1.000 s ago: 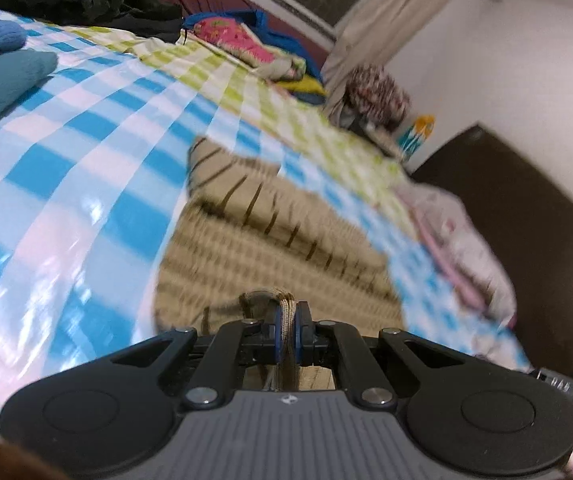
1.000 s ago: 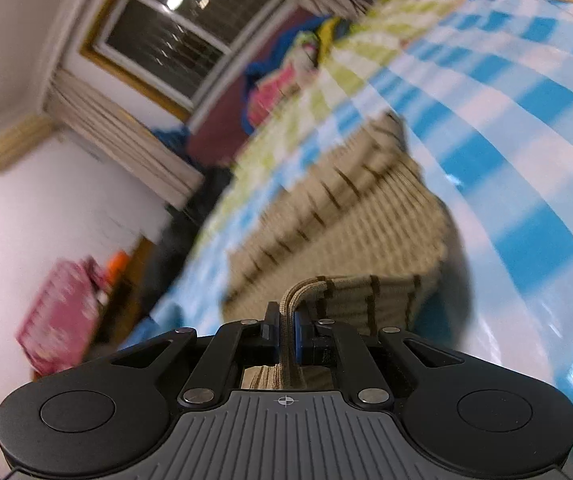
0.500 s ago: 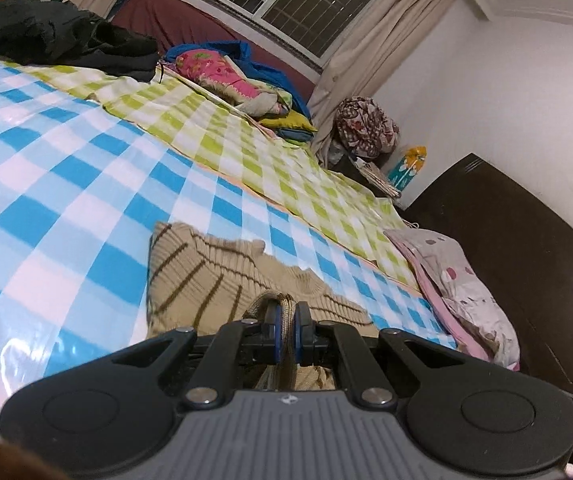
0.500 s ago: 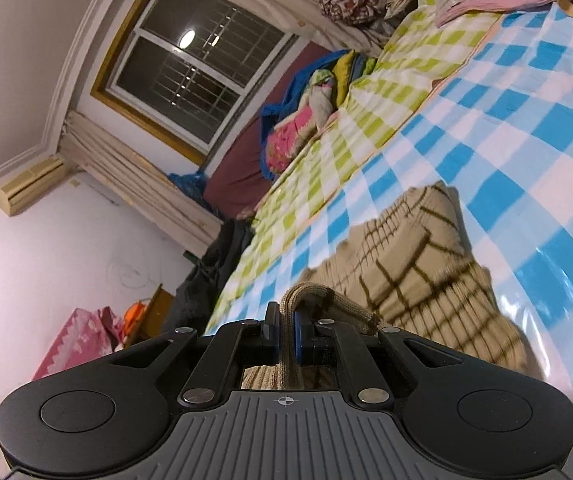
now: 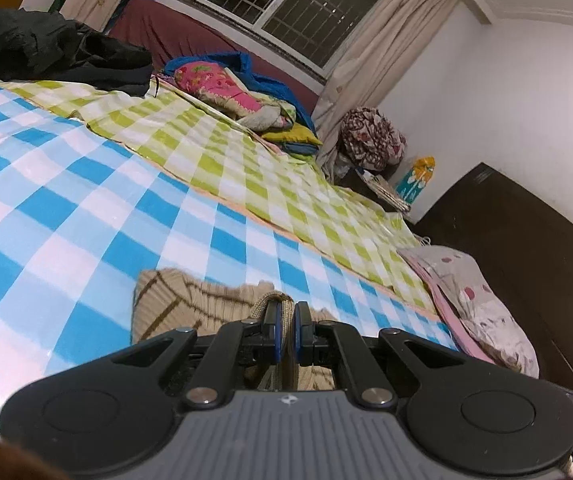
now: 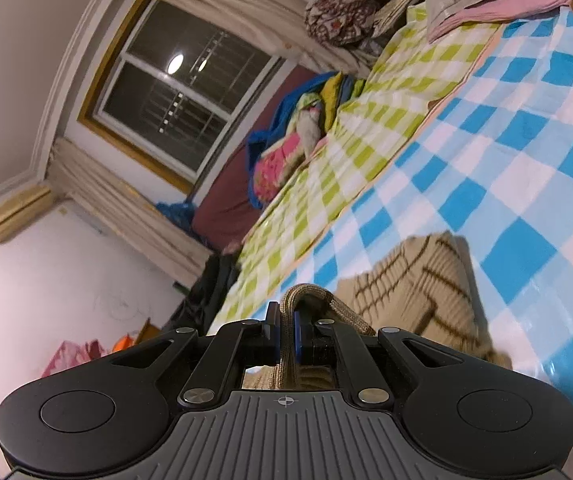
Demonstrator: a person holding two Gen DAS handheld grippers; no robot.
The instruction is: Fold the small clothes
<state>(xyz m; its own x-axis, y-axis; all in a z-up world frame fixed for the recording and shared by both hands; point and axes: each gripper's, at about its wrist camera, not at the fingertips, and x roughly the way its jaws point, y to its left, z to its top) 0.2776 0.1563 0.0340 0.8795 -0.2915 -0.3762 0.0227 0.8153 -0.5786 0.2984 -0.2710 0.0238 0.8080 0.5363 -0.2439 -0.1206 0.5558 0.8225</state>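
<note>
I see one small knitted garment [image 5: 190,300], tan ribbed wool crossed by thin dark brown lines. Its ribbed edge is bunched and raised at two spots, the rest trailing down, rumpled and partly doubled over, onto the blue-and-white checked sheet [image 5: 86,216].

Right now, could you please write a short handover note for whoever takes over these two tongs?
Left tongs: shut on a bunched edge of the tan striped sweater.
Right tongs: shut on another edge of the same sweater.
The sweater's far part lies on the blue checked sheet.
Done: both edges gripped and lifted.
Left: lay the held edge over, release, smooth, probably finish the fold.
</note>
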